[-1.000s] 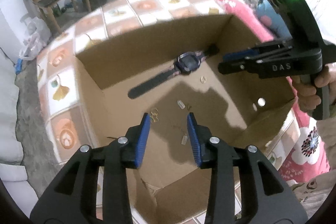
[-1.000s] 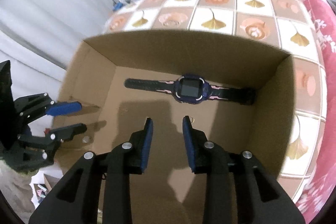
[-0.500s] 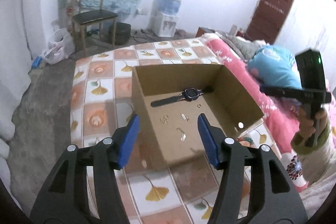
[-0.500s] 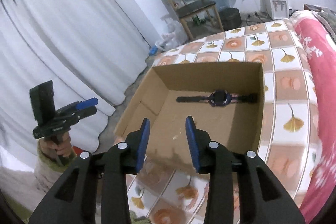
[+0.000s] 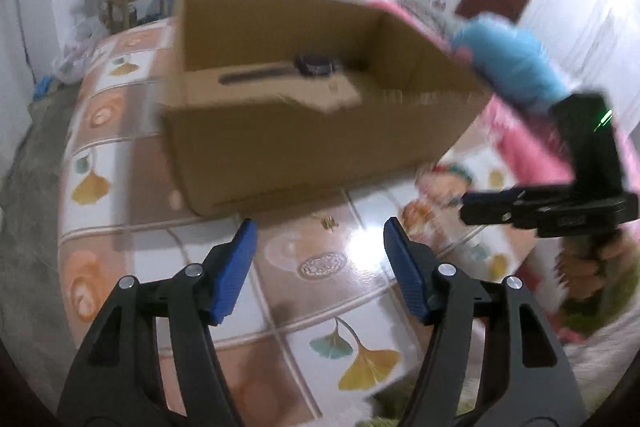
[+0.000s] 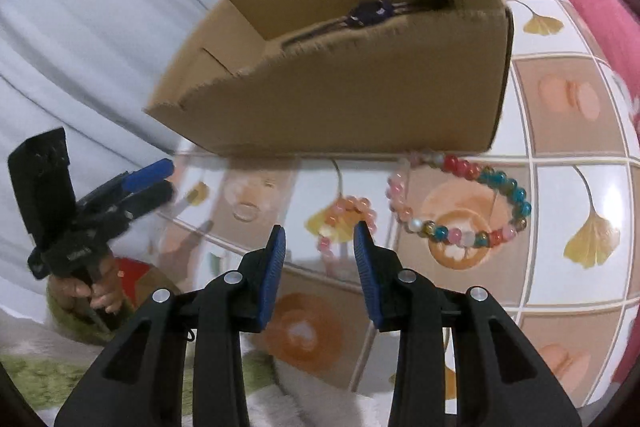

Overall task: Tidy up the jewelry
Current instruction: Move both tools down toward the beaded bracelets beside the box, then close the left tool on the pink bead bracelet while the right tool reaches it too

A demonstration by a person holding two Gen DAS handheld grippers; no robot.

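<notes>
Hovering near the tiled table (image 6: 560, 131) with both tongs empty: left gripper (image 5: 320, 227) spread wide, right gripper (image 6: 320, 229) parted more narrowly, each having just been opening with nothing between the jaws. Aiming, by the look of it, at the small pink bracelet (image 6: 352, 205) lying just beyond the right tips, with the large multicoloured bracelet (image 6: 516, 193) to its right, close against the near wall of the cardboard box (image 6: 360, 99), and the watch (image 6: 370, 11) already inside along the far wall. Could easily pinch a single bead instead of spanning the strand, letting it roll out and skid across the glossy tiles. Could also snag the larger loop while lifting, dragging it along or off the near edge. Might clip the box's torn near rim on the way over and shove it away. Easy to overlook the thin ring (image 6: 245, 211) to the left, pale against the pattern. Hard to judge height while the left view is smeared with blur.
</notes>
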